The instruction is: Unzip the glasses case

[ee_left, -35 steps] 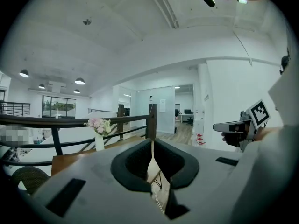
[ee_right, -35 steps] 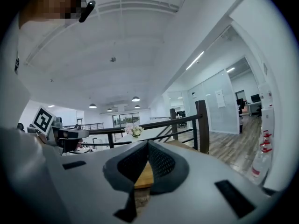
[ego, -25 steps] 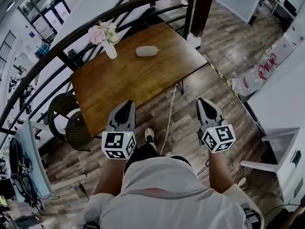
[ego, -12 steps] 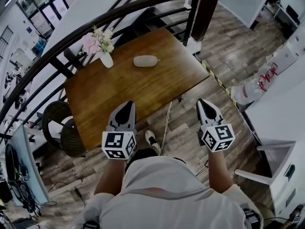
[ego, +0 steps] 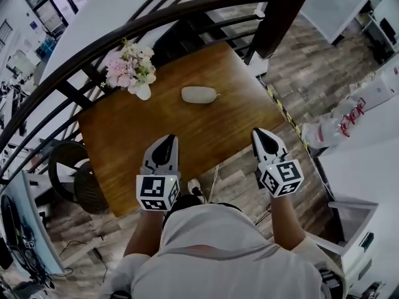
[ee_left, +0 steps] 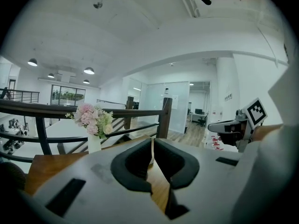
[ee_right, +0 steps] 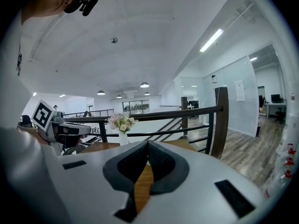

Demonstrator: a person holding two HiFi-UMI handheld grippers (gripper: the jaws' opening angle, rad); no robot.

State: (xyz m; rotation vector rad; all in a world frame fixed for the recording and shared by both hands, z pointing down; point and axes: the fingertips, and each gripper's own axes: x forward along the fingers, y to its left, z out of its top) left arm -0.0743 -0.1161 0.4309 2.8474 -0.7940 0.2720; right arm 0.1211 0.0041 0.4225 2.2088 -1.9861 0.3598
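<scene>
A pale oval glasses case (ego: pixel 198 94) lies zipped on the far half of a wooden table (ego: pixel 137 136). My left gripper (ego: pixel 166 143) hovers over the table's near edge, shut and empty, well short of the case. My right gripper (ego: pixel 261 136) is level with it at the table's right corner, also shut and empty. In the left gripper view the jaws (ee_left: pixel 153 143) meet, with the right gripper (ee_left: pixel 233 125) off to the side. The right gripper view shows its jaws (ee_right: pixel 147 144) closed and the left gripper (ee_right: pixel 60 127) at left. In both gripper views the jaws block the case.
A white vase of pink flowers (ego: pixel 132 72) stands at the table's far left corner. A dark curved railing (ego: pixel 156 20) runs behind the table. Dark round chairs (ego: pixel 75 173) sit at left, a white bag (ego: pixel 336 122) at right, and a cable (ego: pixel 215 178) on the floor.
The person has stepped towards the table, so table and case sit closer and lower in the head view. Both grippers now reach over its near edge, still shut.
</scene>
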